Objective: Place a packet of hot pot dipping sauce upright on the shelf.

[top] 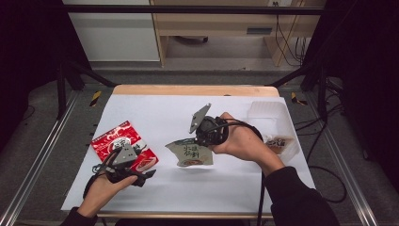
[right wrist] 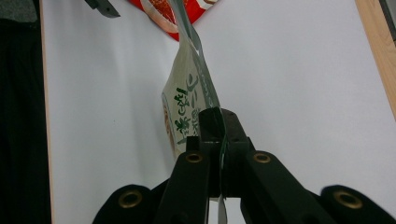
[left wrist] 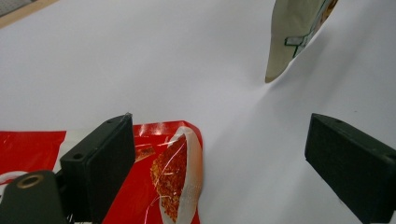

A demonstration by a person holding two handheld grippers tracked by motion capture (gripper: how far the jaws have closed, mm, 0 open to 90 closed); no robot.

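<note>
While my right gripper [right wrist: 219,135] pinches the light, floppy green pouch [top: 190,153] by its stiff seam edge, my left gripper [left wrist: 224,154] gapes above the red packet [left wrist: 159,186].

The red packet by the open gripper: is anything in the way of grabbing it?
Nothing visible is. The left gripper stands open right at the red packet, over its corner. The green-lettered pouch hangs apart, pinched in the right gripper.

A wooden cabinet [top: 226,23] stands beyond the white-covered table [top: 155,113] on grey floor [top: 188,77].
</note>
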